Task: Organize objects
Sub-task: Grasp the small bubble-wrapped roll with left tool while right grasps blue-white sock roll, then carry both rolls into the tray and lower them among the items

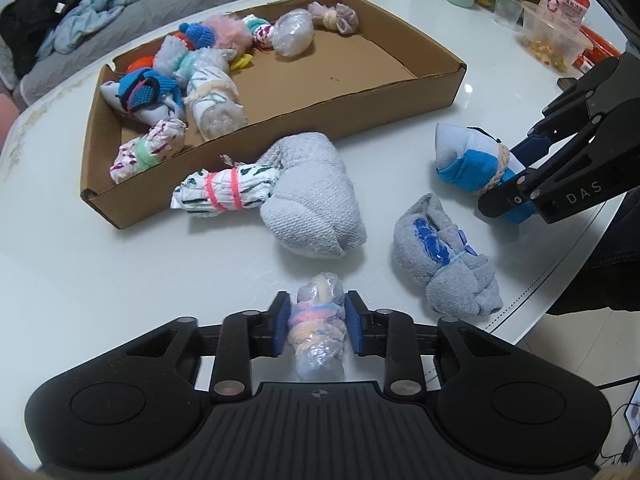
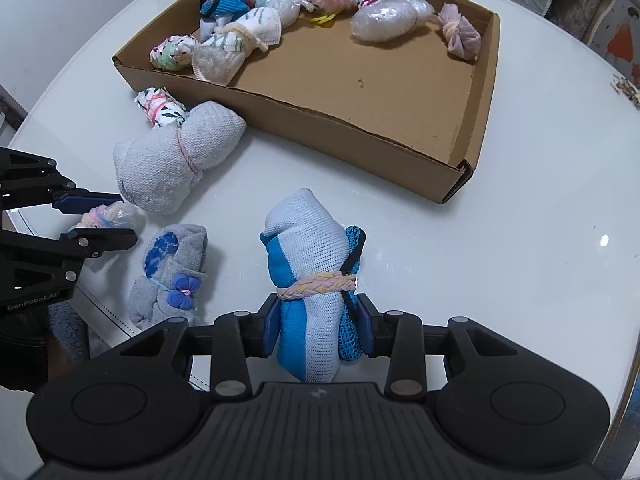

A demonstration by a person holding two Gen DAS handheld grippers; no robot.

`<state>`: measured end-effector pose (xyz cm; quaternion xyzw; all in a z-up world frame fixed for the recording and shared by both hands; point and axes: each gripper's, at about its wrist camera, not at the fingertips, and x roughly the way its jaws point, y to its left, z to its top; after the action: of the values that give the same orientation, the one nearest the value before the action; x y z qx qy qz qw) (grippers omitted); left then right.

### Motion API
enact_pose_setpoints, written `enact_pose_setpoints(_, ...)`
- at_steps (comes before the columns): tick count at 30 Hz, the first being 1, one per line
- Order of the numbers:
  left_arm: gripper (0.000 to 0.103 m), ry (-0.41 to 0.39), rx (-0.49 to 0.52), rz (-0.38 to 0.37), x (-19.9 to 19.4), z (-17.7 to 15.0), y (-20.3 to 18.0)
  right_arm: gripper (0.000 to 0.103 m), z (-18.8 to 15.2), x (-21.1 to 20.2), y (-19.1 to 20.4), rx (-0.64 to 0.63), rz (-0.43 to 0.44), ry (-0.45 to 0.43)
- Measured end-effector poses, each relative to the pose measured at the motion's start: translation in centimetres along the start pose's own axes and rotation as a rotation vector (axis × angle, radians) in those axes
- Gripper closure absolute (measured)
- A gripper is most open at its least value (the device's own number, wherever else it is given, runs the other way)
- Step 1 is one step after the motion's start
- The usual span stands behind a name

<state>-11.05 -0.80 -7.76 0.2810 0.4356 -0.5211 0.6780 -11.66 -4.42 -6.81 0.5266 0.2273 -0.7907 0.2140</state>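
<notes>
While your left tongs (image 1: 316, 322) clench the plastic bundle (image 1: 318, 330) and right tongs (image 2: 318, 326) the blue sock roll (image 2: 310, 292), next: lift both into the box (image 2: 360, 136).

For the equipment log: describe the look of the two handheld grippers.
The left gripper and right gripper are matte black linkage frames with silver pivot pins, blue ribbed pads and ribbed bases with round recesses. White markings read "DAS" and "GenRobot.AI". A dark sleeve shows behind the left one.

Glossy white table (image 1: 120, 280), matt brown cardboard box (image 1: 360, 116), knitted cloth bundles, one plastic-wrapped (image 1: 318, 332).
</notes>
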Motion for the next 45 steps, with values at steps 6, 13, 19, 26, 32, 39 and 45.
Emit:
enact_pose_setpoints(6, 0.055, 0.004, -0.017, -0.013, 0.0, -0.3, 0.4, 0.068, 0.3, 0.4, 0.2, -0.011, -0.003, 0.001)
enact_pose_setpoints(13, 0.073, 0.063, -0.018, -0.016, -0.3, -0.3, 0.0, 0.069, 0.1, 0.0, -0.1, -0.009, -0.001, 0.005)
enact_pose_setpoints(19, 0.073, 0.132, -0.015, 0.031, -1.9, -0.2, 0.5, 0.069, -0.2, -1.6, -0.7, 0.002, 0.011, -0.03)
enact_pose_setpoints(26, 0.073, 0.005, -0.058, 0.049, -6.3, 2.7, 2.9, 0.069, -0.3, -2.4, -1.7, 0.023, 0.007, -0.052)
enact_pose_setpoints(32, 0.073, -0.159, -0.029, 0.087, -8.8, 6.2, 4.0, 0.069, 0.2, -4.8, -2.9, 0.06, 0.047, -0.136)
enact_pose_setpoints(39, 0.073, -0.253, 0.049, 0.103, -8.0, 11.0, 3.7, 0.069, 4.0, -7.5, -5.3, 0.103, 0.063, -0.271)
enact_pose_setpoints(45, 0.073, -0.296, 0.034, 0.072, -5.3, 15.8, 3.3, 0.069, 9.4, -8.3, -6.2, 0.083, 0.089, -0.381)
